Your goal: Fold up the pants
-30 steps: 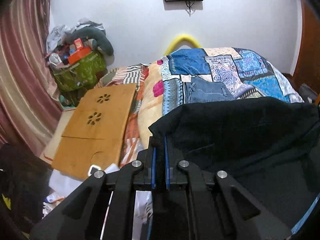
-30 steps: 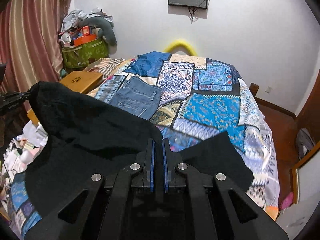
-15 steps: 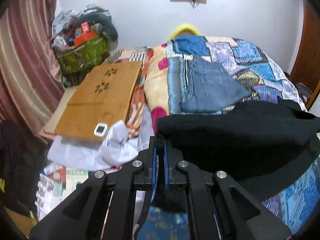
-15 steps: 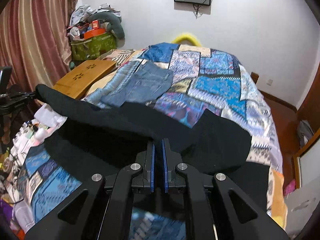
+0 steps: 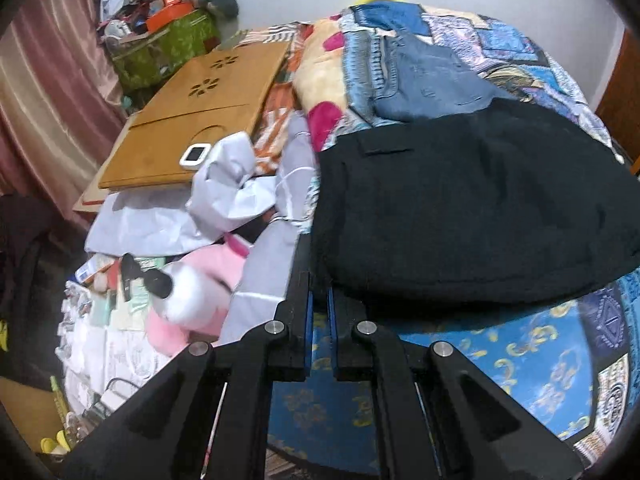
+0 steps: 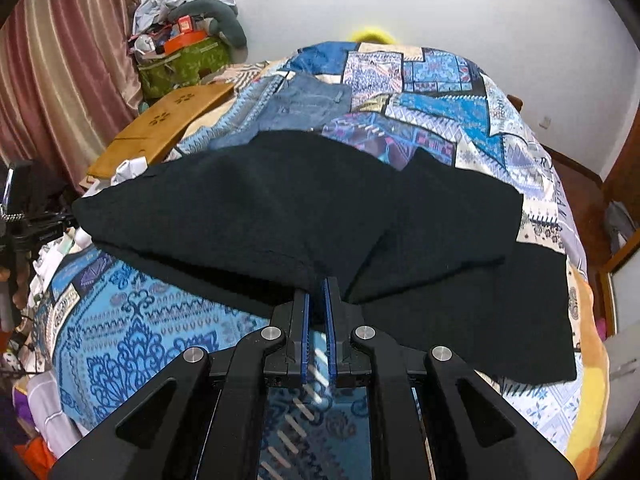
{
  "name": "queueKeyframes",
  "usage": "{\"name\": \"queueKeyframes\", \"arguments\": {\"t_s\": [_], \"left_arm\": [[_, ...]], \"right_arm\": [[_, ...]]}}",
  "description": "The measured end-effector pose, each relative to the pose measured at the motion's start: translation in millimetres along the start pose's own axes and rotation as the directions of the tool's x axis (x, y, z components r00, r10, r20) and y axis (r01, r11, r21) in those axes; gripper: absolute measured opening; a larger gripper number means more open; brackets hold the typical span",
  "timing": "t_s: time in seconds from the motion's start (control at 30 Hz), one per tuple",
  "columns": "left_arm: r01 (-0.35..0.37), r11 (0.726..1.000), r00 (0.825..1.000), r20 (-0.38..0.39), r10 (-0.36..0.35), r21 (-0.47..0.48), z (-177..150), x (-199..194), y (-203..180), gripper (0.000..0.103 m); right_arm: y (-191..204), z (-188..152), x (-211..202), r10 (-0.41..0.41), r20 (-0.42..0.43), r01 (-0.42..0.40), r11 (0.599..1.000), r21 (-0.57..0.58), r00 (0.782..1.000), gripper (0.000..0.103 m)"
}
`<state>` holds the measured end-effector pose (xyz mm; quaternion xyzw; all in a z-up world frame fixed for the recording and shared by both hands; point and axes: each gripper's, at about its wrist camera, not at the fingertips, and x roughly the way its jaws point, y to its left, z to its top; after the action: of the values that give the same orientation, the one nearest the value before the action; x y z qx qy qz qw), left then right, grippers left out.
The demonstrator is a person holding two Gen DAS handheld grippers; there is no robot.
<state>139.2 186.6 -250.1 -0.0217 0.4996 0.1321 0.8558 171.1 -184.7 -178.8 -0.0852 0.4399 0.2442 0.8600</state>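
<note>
— Across the middle of both wrist views, what lies on the bed [image 6: 152,340]?

— Black pants [image 6: 304,208], doubled over on a blue patchwork bedspread [image 6: 452,92]. In the right wrist view the upper layer spreads from centre left to right of centre, with more black cloth showing beneath it at lower right.

— And the grippers?

— The left gripper [image 5: 319,300], at lower centre of its frame, has its jaws clamped on the near left corner of the pants. The right gripper [image 6: 316,292] pinches the near edge of the folded layer at lower centre, jaws pressed together on the fabric.

— Anything else on the bed?

— Folded blue jeans [image 6: 308,100], just beyond the far edge of the pants toward the top of the frame.

— What fills the left side?

— In the left wrist view, a wooden lap tray [image 5: 192,116] at upper left with a small white device [image 5: 195,155] on its near edge, crumpled white paper [image 5: 228,196] below it, and a pink plush toy [image 5: 200,296] at lower left. A green bag [image 5: 164,52] stuffed with clutter sits by the curtain [image 5: 52,84].
</note>
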Motion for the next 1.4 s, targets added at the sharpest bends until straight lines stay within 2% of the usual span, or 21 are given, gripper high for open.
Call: {"name": "queueKeyframes", "arguments": {"t_s": [0.13, 0.23, 0.3, 0.4, 0.47, 0.53, 0.7, 0.9, 1.03, 1.23, 1.4], "left_arm": [[-0.019, 1.0, 0.999, 0.025, 0.02, -0.019, 7.4, -14.4, 7.9, 0.009], [0.001, 0.999, 0.998, 0.058, 0.001, -0.032, 19.3, -31.0, 9.1, 0.025], [0.015, 1.0, 0.996, 0.086, -0.013, -0.027, 26.9, -40.2, 4.9, 0.042], [0.035, 0.999, 0.992, 0.123, -0.035, 0.007, 39.8, -52.0, -9.7, 0.051], [0.044, 0.999, 0.989, 0.139, -0.048, 0.029, 48.2, -56.3, -21.4, 0.057], [0.058, 0.997, 0.986, 0.155, -0.066, 0.054, 57.0, -59.1, -35.1, 0.065], [0.073, 0.991, 0.979, 0.181, -0.093, 0.114, 81.8, -57.3, -73.5, 0.094], [0.119, 0.979, 0.979, 0.146, -0.144, 0.165, 113.4, -34.1, -119.8, 0.096], [0.108, 0.974, 0.982, 0.132, -0.135, 0.199, 133.2, -14.5, -149.1, 0.096], [0.122, 0.971, 0.984, 0.1, -0.145, 0.207, 162.6, 14.2, -175.0, 0.096], [0.14, 0.973, 0.984, 0.082, -0.157, 0.185, 181.6, 34.4, -186.4, 0.096]], "right_arm": [[-1.0, 4.7, -12.8, 0.003, 0.02, -0.003, 1.0, -0.005, 1.0, 0.008], [-7.2, 9.3, -22.3, 0.022, 0.029, -0.023, 0.999, 0.025, 0.999, 0.011], [-10.7, 12.6, -26.3, 0.027, 0.029, -0.029, 0.999, 0.045, 0.999, 0.017], [-19.3, 19.2, -37.0, 0.012, 0.065, -0.016, 0.997, 0.072, 0.998, 0.04], [-23.8, 24.1, -43.3, -0.008, 0.096, -0.001, 0.996, 0.09, 0.995, 0.064], [-30.9, 29.1, -49.5, -0.034, 0.128, 0.02, 0.993, 0.112, 0.991, 0.073], [-51.4, 42.5, -48.2, -0.094, 0.154, 0.072, 0.988, 0.14, 0.984, 0.08], [-78.6, 56.8, -28.7, -0.131, 0.134, 0.109, 0.982, 0.155, 0.982, 0.081], [-99.6, 66.1, -6.7, -0.146, 0.109, 0.125, 0.976, 0.177, 0.983, 0.081], [-131.1, 83.2, 45.6, -0.132, 0.032, 0.122, 0.968, 0.221, 0.991, 0.081], [-146.3, 99.0, 91.0, -0.087, -0.029, 0.091, 0.967, 0.238, 0.996, 0.081]]}}
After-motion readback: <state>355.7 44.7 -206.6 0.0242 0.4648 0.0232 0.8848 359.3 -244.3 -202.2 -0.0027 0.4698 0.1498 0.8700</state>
